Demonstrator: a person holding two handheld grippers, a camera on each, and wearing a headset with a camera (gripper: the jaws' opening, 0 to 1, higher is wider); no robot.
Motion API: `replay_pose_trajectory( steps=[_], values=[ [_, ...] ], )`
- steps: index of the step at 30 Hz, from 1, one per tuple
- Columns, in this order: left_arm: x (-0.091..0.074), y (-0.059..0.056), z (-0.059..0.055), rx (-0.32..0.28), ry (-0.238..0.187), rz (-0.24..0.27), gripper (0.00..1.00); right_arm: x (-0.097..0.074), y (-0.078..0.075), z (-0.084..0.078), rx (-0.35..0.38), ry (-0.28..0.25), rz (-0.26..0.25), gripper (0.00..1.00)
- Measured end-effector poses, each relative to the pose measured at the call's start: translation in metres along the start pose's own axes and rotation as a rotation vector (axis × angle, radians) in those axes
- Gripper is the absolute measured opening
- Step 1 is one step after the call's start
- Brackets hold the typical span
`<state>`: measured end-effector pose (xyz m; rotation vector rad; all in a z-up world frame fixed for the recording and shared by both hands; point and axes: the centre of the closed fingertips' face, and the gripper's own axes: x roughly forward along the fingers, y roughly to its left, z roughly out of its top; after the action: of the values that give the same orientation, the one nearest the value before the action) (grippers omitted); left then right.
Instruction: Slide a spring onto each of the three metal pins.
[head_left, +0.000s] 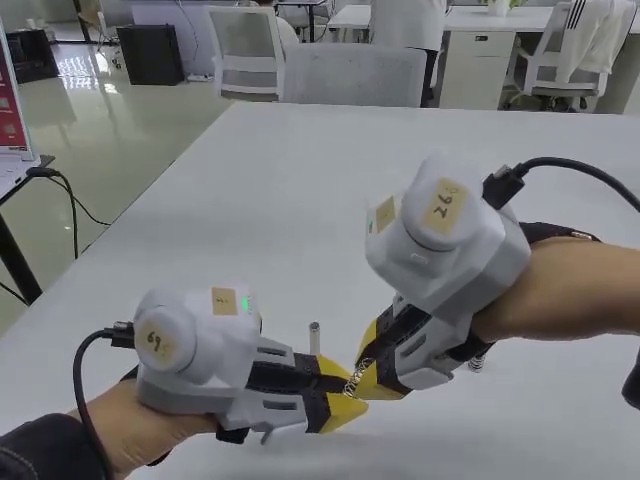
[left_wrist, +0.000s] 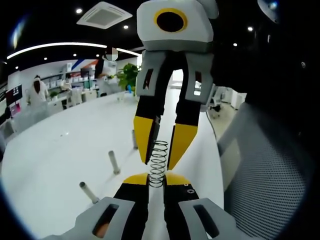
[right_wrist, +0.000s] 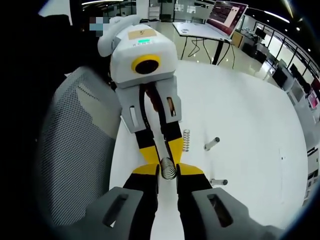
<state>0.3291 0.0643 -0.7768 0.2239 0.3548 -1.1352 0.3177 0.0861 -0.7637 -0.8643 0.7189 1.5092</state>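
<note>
Presently left gripper (left_wrist: 156, 179) and right gripper (right_wrist: 168, 171) both pinch the spring (left_wrist: 159, 159), jaws nearly closed; release one, then align over the 9 o'clock pin (left_wrist: 114, 162).

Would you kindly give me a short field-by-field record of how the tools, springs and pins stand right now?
left tool: shut on the held spring
right tool: shut on the same spring, tip to tip with the left tool
pins: three on the white table, one partly behind the right tool
springs on pins: none seen
spare spring: loose on the table, apart from the pins
task status: no pin loaded yet
</note>
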Motion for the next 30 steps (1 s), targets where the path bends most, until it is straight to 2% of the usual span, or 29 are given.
replay_pose_trajectory(
  steps=[17,30],
  values=[
    [-0.0019,-0.0015,0.0067,-0.011,-0.034,-0.008,0.02,-0.0005,0.0015,0.0008,0.022,-0.008,0.011,0.09],
    [-0.0004,-0.0022,0.0076,-0.006,-0.035,-0.01,0.03,-0.002,0.0023,-0.0005,0.033,0.008,0.013,0.08]
  ],
)
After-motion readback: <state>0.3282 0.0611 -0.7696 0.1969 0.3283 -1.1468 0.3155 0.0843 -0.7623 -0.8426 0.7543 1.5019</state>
